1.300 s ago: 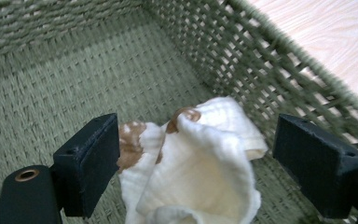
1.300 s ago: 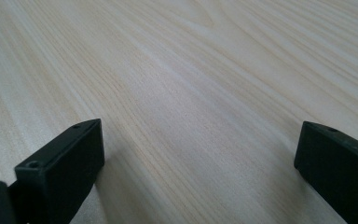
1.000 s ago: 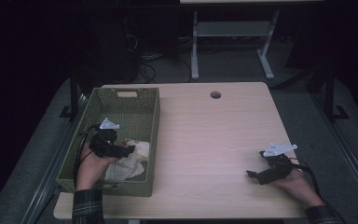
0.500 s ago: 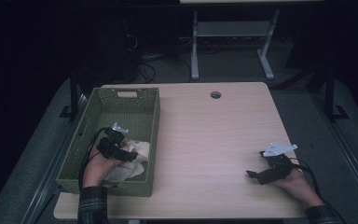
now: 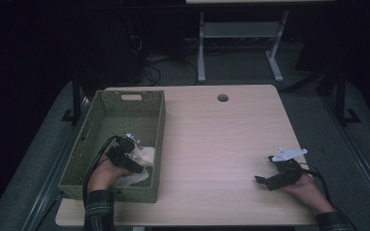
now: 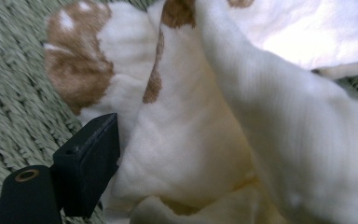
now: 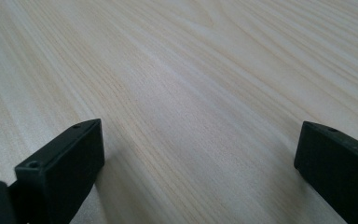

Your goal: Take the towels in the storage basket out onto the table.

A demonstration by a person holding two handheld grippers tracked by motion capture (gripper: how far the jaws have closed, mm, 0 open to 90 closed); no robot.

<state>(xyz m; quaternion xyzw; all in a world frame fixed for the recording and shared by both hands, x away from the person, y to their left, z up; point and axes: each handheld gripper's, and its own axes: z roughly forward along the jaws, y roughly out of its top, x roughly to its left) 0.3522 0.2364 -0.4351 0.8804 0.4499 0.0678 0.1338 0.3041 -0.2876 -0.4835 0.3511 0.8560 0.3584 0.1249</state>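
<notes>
Inside the green basket (image 5: 155, 126), the left tool (image 5: 134, 160) presses into white-and-brown cloth (image 6: 191, 140), its grip unclear; the right tool (image 5: 265, 181) rests wide open on the surface (image 5: 212, 144).

Wooden table (image 5: 212, 144), green basket (image 5: 151, 120) on it

One basket (image 5: 156, 126), one cloth (image 5: 142, 156) (white, brown-patched)

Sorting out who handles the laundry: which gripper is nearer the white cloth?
Left. The left gripper is in the basket, right at the white cloth; the right gripper sits across the table.
</notes>
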